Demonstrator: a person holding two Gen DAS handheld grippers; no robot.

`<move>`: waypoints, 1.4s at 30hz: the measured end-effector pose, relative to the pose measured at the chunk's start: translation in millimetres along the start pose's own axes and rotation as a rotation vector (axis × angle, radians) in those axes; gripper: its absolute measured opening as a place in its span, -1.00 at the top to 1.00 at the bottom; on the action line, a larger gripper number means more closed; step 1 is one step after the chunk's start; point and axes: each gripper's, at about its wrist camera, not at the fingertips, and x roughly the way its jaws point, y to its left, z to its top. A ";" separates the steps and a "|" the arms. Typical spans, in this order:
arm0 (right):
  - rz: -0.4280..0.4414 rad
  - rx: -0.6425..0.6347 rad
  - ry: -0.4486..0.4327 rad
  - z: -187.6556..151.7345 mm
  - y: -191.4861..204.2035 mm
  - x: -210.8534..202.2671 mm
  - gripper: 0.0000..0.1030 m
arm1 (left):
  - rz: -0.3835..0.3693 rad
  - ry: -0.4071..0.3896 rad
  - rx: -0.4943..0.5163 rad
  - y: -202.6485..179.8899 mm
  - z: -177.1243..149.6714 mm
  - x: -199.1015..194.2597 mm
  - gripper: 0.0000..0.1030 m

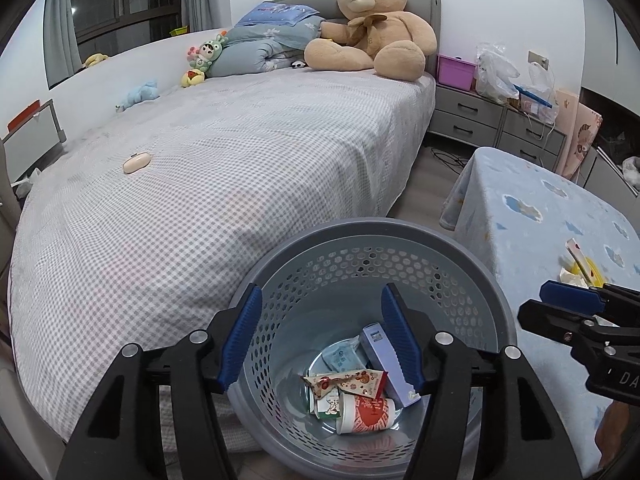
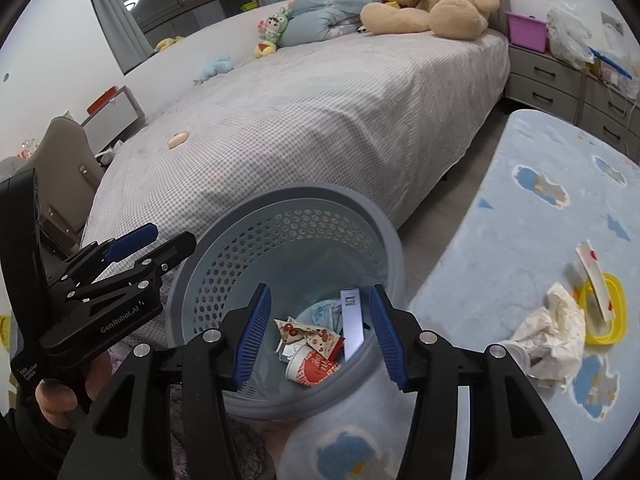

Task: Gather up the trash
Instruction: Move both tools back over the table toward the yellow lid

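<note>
Both grippers hang over the grey bin (image 1: 372,264) beside the bed (image 1: 224,184). Left gripper (image 1: 322,336) stands released, nothing between its blue pads; right gripper (image 2: 318,334) likewise parted and empty. Inside the bin lie a red cup (image 1: 366,414), a lilac box (image 1: 386,364) and wrappers (image 1: 344,382). Crumpled tissue (image 2: 554,328) remains on the blue blanket (image 2: 540,216), touching a yellow lid (image 2: 614,308).

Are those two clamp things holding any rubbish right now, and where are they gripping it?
Nothing is held. The left gripper and the right gripper both hang open over the basket, nothing between their pads.
</note>
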 end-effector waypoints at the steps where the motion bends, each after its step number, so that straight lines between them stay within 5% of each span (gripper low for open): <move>1: -0.010 0.005 -0.007 -1.1 -1.4 -3.6 0.02 | -0.009 -0.001 -0.001 -0.3 0.0 -1.1 -0.16; 6: -0.048 0.131 -0.072 -15.4 -19.0 -31.8 0.00 | -0.057 -0.023 0.006 -3.5 -2.5 -7.9 -0.20; 15: -0.265 0.263 -0.137 -56.6 -49.1 -105.6 -0.11 | -0.194 -0.077 0.064 -25.4 -10.1 -29.5 -0.20; 22: -0.398 0.302 -0.161 -82.6 -90.4 -136.4 -0.14 | -0.276 -0.045 0.105 -65.9 -16.5 -28.6 -0.20; 33: -0.341 0.254 -0.143 -42.2 -178.9 -107.7 -0.14 | -0.318 -0.054 0.173 -149.8 27.1 5.5 -0.20; 42: -0.340 0.348 0.026 -29.6 -226.6 -83.1 -0.14 | -0.274 0.177 0.199 -193.9 50.4 53.1 -0.20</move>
